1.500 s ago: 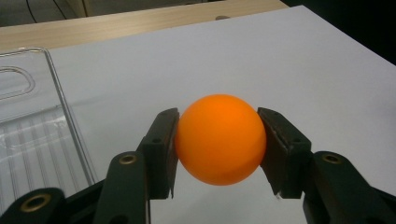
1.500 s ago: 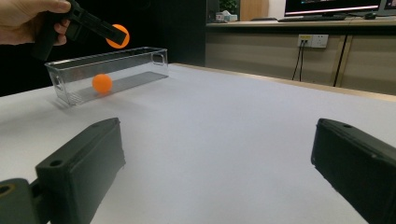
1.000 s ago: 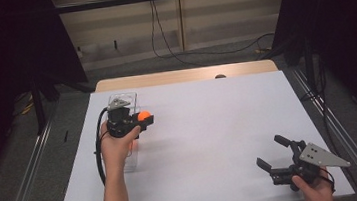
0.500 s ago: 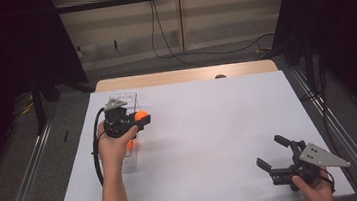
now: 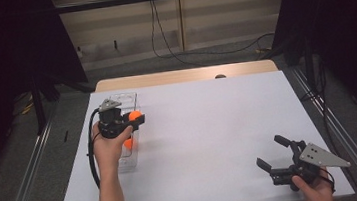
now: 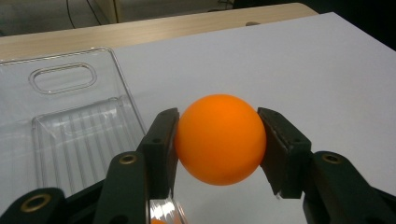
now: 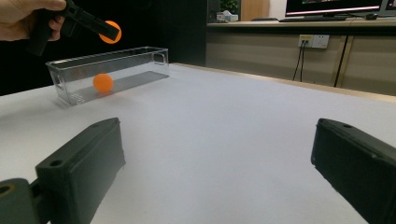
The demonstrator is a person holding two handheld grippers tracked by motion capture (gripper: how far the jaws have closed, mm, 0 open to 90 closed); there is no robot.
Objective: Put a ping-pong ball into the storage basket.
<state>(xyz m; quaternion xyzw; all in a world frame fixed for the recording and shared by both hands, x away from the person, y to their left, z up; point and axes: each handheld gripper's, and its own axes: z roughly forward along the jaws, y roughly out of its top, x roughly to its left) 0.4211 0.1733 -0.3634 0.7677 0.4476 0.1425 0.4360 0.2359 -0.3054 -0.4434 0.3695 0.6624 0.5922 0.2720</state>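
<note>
A lab or office test room; a wooden table under a plain white sheet (image 5: 219, 126) stands between black curtains (image 5: 6, 58); black cables (image 5: 169, 36) hang down a beige panelled wall (image 5: 228, 20); a white wall socket (image 7: 314, 41) sits below a desk with monitors (image 7: 336, 7).

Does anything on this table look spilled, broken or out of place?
Nothing stands out. The clear bin sits upright on the white table with one orange ball inside. The left claw grips a second orange ball above it, and the right claw rests open.
</note>
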